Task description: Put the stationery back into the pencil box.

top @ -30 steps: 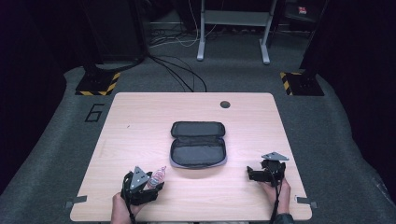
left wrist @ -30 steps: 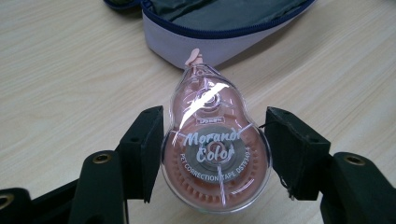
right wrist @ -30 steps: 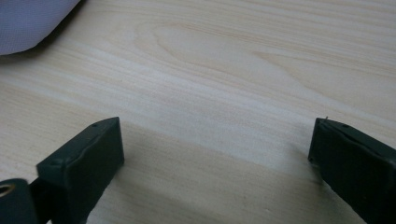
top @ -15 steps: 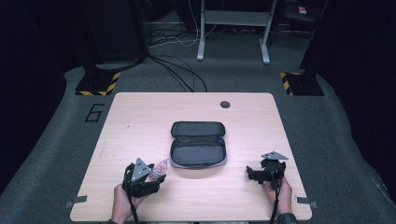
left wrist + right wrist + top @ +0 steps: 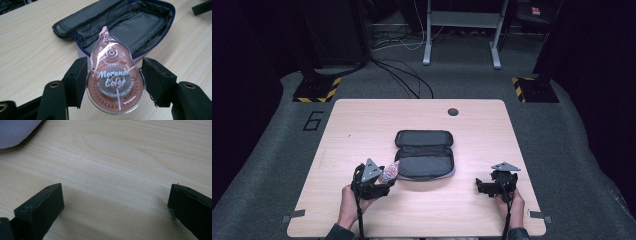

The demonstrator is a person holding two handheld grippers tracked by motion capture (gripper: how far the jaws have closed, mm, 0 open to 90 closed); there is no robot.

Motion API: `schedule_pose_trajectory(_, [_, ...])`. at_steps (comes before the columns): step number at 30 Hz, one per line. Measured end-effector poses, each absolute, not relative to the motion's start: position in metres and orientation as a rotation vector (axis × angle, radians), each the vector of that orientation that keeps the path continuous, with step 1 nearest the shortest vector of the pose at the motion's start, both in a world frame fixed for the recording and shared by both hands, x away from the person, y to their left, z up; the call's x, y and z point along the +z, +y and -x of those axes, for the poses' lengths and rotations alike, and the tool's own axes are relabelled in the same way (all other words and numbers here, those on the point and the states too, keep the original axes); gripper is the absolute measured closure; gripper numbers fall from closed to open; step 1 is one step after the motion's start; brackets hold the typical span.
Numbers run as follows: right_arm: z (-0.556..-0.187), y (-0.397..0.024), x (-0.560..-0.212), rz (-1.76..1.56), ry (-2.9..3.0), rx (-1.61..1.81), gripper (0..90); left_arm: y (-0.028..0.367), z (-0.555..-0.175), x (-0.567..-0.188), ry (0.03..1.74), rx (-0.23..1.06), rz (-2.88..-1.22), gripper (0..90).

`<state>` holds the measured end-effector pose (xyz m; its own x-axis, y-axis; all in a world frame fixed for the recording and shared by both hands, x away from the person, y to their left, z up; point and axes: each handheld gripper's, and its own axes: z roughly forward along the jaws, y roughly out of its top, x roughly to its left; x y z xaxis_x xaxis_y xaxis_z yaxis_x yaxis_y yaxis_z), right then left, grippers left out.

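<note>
Pinching a pink correction tape (image 5: 115, 82), the left gripper (image 5: 384, 181) nears the pouch (image 5: 424, 155); the right gripper (image 5: 482, 186) is spread wide, empty.

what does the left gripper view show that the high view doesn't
Left gripper view alone: the print "Morandi Color" on the pink correction tape, and both black pads pressed on its sides.

High view alone: the person's hands, the right gripper open above bare wood, the table edges, the dark floor with cables.

Both: the tape shut in the left gripper, just short of the open case, which lies unzipped with nothing visible inside.
</note>
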<state>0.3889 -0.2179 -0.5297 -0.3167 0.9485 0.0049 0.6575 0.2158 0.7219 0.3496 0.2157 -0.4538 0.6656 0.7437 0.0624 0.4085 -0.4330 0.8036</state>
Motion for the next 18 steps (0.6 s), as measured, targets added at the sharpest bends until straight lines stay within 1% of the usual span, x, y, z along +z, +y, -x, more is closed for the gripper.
schedule_pose_trajectory(2, [-0.389,-0.218,-0.530,-1.482,2.055,0.881,0.0,0.215,-0.352,-0.453,0.882,0.535,-2.081,39.5])
schedule_pose_trajectory(8, [-0.389,-0.218,-0.530,-1.476,2.061,0.885,0.0,0.206,-0.365,-0.452,0.877,0.490,-2.065,39.5])
schedule_pose_trajectory(17, [-0.389,-0.218,-0.530,-1.474,2.064,0.883,0.0,0.193,-0.381,-0.451,0.858,0.483,-2.075,39.5])
schedule_pose_trajectory(18, [-0.389,-0.218,-0.530,-1.475,2.066,0.881,0.0,0.190,-0.385,-0.451,0.850,0.465,-2.081,39.5])
